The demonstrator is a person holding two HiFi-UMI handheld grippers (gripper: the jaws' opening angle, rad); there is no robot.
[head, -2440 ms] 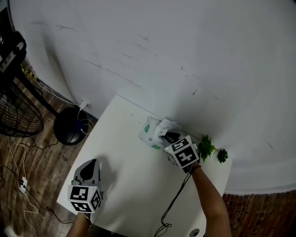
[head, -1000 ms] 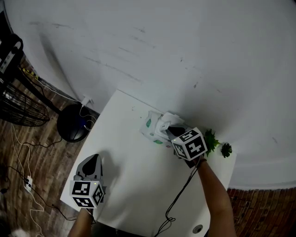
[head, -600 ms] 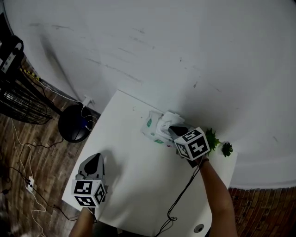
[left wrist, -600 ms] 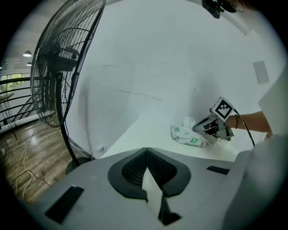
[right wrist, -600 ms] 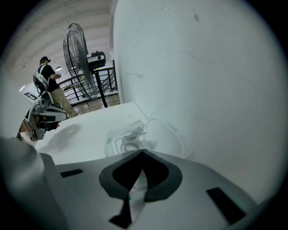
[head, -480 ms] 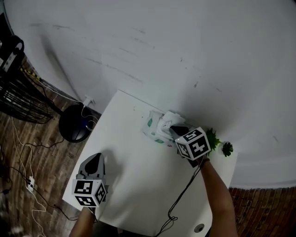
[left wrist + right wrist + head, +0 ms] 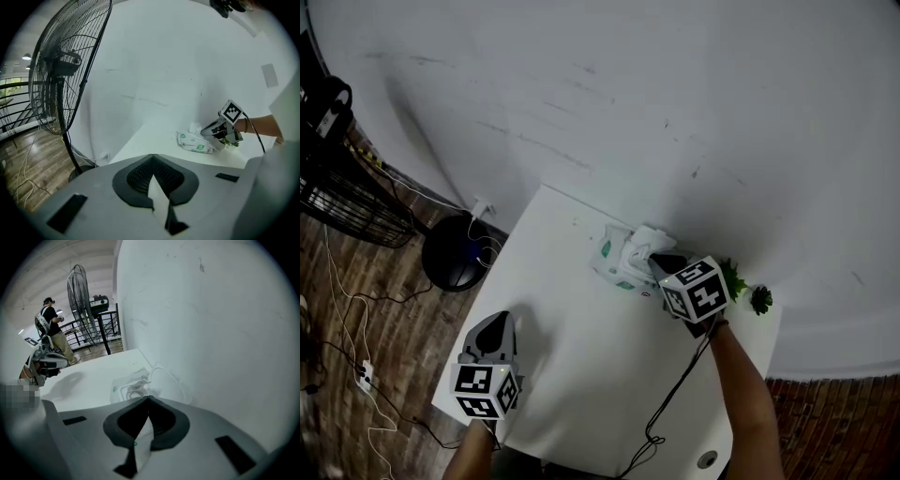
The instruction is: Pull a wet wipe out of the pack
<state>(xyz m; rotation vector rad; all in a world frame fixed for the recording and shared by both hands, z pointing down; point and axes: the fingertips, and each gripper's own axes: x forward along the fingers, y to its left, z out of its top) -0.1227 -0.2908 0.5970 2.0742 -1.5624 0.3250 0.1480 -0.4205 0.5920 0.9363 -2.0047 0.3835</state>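
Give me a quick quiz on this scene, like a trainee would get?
1. True or false: the left tongs touch the wipe pack.
2. Which is nearer the green plant? A: left tongs. B: right tongs.
3. Name the tall thing standing on the wood floor in the left gripper view.
Key: 1 false, they are well apart. 2 B. 3 the fan.

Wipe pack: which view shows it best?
Right gripper view: the pack sits close, with its opening visible. Head view shows it small, partly behind the right gripper. Left gripper view shows it far off, side-on.
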